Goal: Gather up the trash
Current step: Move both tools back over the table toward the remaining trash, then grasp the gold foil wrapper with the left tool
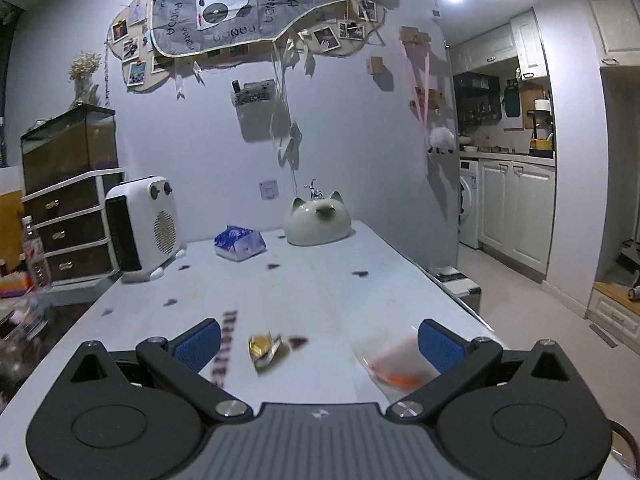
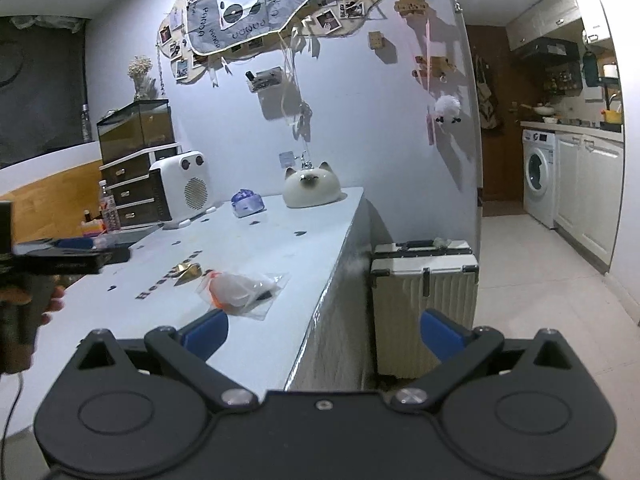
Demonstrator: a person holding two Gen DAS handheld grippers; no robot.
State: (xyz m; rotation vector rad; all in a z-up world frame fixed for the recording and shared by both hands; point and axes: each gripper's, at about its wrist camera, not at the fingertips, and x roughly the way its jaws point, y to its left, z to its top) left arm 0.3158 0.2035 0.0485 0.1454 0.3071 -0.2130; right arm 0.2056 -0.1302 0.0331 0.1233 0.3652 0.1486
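A crumpled gold wrapper (image 1: pixel 266 349) lies on the pale table (image 1: pixel 320 280) between the wide-apart blue fingers of my left gripper (image 1: pixel 320 346), which is open and empty. A clear plastic bag with orange inside (image 1: pixel 394 366) rests near the right fingertip. In the right wrist view the same clear bag (image 2: pixel 244 288) lies near the table's right edge, with the gold wrapper (image 2: pixel 188 273) just beyond it. My right gripper (image 2: pixel 324 332) is open and empty, its left finger over the table near the bag, its right finger past the edge over the floor.
On the far part of the table stand a white fan heater (image 1: pixel 142 228), a blue-and-white tissue pack (image 1: pixel 240 243) and a ceramic cat head (image 1: pixel 318 222). A white suitcase (image 2: pixel 424 300) stands on the floor beside the table. A hand holding the left gripper's handle (image 2: pixel 24 288) is at left.
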